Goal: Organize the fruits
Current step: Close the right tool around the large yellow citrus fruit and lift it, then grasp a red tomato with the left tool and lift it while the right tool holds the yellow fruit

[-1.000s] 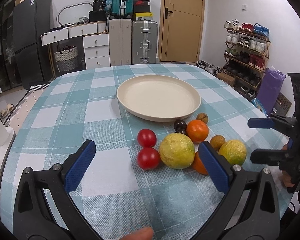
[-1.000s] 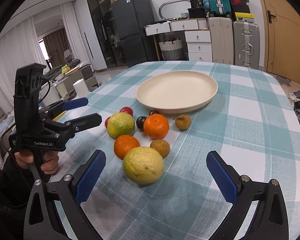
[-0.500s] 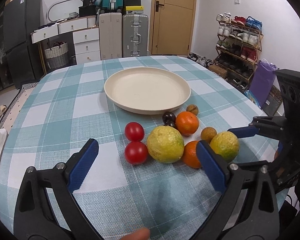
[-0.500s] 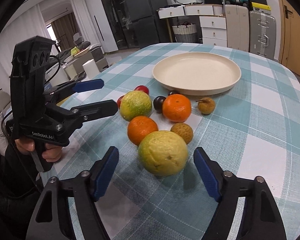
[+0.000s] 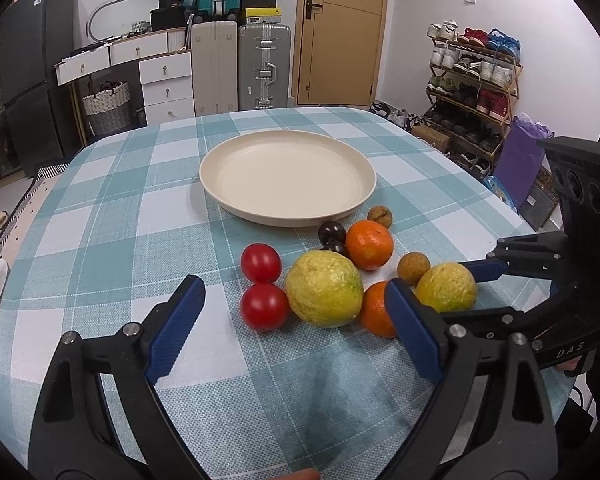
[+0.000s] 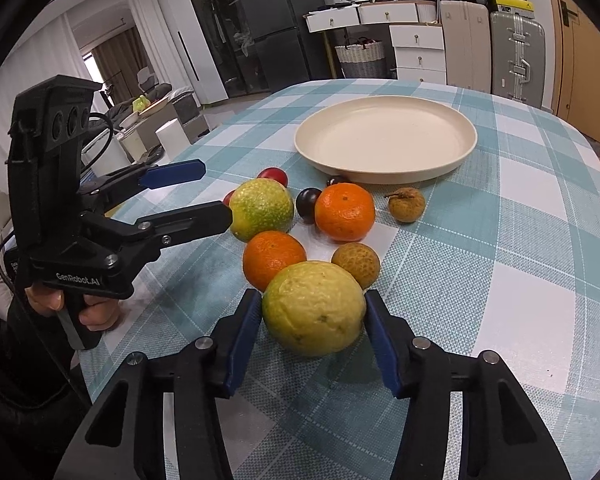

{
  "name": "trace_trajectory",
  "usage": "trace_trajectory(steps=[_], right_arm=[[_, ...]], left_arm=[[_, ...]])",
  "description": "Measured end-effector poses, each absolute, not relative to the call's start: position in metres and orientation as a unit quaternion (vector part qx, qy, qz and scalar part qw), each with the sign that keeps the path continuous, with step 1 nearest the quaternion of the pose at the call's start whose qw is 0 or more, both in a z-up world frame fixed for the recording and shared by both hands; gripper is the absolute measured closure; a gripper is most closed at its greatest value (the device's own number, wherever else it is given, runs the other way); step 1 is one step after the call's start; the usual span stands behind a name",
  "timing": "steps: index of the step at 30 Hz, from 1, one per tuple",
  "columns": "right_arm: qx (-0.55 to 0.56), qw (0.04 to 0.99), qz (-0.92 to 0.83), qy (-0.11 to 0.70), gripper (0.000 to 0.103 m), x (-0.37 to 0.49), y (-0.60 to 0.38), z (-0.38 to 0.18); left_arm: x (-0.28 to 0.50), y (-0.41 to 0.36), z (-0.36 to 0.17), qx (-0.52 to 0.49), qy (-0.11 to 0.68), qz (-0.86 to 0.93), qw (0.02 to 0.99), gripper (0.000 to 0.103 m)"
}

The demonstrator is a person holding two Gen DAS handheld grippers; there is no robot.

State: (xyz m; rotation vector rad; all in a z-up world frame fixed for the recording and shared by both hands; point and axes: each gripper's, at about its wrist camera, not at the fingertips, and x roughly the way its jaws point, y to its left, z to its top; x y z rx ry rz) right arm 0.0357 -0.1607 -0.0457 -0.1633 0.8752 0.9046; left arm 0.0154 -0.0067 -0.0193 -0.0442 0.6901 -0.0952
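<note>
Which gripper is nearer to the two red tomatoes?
Left. The left gripper hangs open just before the tomatoes; the right gripper sits across the pile, its fingers around a yellow-green citrus.

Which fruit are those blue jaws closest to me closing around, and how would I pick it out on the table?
Start at the cream plate on the checked tablecloth; the fruit sits loose in front of it. Nearest the viewer lies a large yellow-green citrus, between the right gripper jaws, which have just been closing on it. It is the paler of two such fruits; the other is greener, near the left gripper.
</note>
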Motion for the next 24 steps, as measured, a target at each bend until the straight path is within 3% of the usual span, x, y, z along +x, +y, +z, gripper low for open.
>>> trace_trajectory(steps=[13, 24], right_arm=[[-0.072, 0.820, 0.422, 0.380, 0.051, 0.029, -0.170, -0.034], [-0.062, 0.836, 0.398, 0.371, 0.051, 0.037, -0.184, -0.024]], left_arm=[[0.014, 0.010, -0.021, -0.018, 0.343, -0.026, 0.939, 0.012], [0.022, 0.027, -0.038, 0.018, 0.399, 0.020, 0.917, 0.012]])
